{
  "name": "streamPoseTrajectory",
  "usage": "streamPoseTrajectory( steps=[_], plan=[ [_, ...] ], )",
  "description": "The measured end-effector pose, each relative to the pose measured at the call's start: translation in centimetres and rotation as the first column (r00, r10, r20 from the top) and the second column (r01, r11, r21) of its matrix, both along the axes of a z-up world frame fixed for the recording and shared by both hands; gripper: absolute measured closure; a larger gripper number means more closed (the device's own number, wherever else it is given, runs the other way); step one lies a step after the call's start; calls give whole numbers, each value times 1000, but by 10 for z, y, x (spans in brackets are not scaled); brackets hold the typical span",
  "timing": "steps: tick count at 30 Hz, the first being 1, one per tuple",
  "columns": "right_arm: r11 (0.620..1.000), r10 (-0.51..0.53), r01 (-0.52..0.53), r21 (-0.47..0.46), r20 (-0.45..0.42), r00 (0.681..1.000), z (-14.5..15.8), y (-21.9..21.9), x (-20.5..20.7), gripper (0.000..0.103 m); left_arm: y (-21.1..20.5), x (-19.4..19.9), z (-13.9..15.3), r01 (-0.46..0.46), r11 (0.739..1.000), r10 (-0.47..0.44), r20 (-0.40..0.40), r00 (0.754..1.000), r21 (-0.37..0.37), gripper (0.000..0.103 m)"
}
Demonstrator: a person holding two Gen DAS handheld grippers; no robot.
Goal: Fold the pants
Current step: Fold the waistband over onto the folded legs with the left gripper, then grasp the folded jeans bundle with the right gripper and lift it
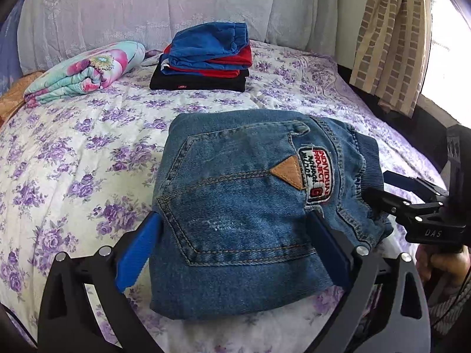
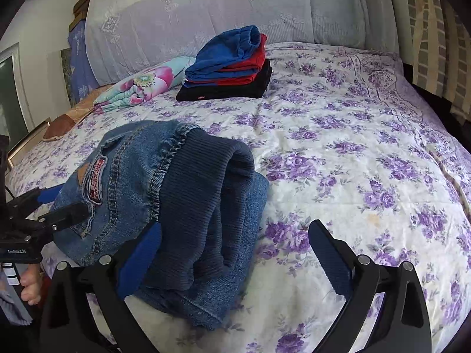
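A pair of blue denim pants (image 1: 250,206) lies folded into a compact bundle on the flowered bedspread (image 1: 73,161), back pocket and patch facing up. My left gripper (image 1: 232,253) is open, its jaws straddling the near end of the bundle. In the right wrist view the pants (image 2: 182,206) show their dark ribbed waistband. My right gripper (image 2: 235,259) is open, its left finger against the waistband end, its right finger over bare bedspread. The right gripper also shows in the left wrist view (image 1: 379,188) at the waistband edge, and the left gripper in the right wrist view (image 2: 59,206).
A stack of folded blue, red and black clothes (image 1: 206,58) sits at the back of the bed. A folded floral blanket (image 1: 85,73) lies left of it. A grey-covered headboard (image 1: 147,8) stands behind. A curtain (image 1: 391,35) hangs at the right.
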State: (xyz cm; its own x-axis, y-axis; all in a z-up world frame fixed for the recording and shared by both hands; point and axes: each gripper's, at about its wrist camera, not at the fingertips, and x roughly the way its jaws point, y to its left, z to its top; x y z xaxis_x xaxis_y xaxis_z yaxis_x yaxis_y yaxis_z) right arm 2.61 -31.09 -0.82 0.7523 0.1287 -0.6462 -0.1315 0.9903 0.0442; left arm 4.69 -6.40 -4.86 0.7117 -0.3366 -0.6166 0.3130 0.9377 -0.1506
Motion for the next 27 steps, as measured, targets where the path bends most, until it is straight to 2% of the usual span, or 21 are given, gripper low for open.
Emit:
streamPoseTrajectory(
  steps=[3,5,7,9,12,14,15,17,18,20,22,24,27],
  plan=[
    [1000,11,-10,-8,123,992,34,7,-13,4,13,-5,15,-22,999,24,34,999,-44,8],
    [999,40,-37,-18,171,984,54,18,-12,4,18,-9,27,-32,998,36,67,997,-60,8],
    [995,93,-82,-60,211,973,67,37,-9,4,19,-11,35,-48,998,52,92,994,-43,8],
    [987,135,-111,-116,227,965,71,59,-2,10,20,-9,34,-85,996,86,95,992,-16,8],
    [975,190,-163,-152,182,965,62,81,15,29,20,3,20,-91,996,91,18,996,-4,8],
    [970,186,-168,-173,95,978,41,86,32,51,14,8,5,-80,996,80,-20,997,26,7],
    [970,173,-165,-178,34,984,26,84,42,52,10,10,-3,-81,996,82,-25,996,47,6],
    [967,168,-171,-188,-30,985,-1,74,54,51,7,16,-15,-69,997,70,-51,996,29,4],
    [970,180,-180,-161,-16,984,-7,68,53,51,8,19,-19,-63,998,63,-75,995,-4,4],
    [976,176,-179,-122,-29,984,-4,64,55,51,12,25,-24,-59,997,52,-111,992,-58,4],
    [973,178,-180,-145,-24,984,-2,70,54,51,15,25,-23,-59,996,50,-117,992,-74,4],
    [971,180,-178,-158,-1,984,3,75,47,50,15,22,-21,-67,995,60,-99,993,-67,4],
    [981,176,-169,-94,77,981,26,71,27,37,13,14,-12,-82,996,80,-54,995,-29,4]
  ],
)
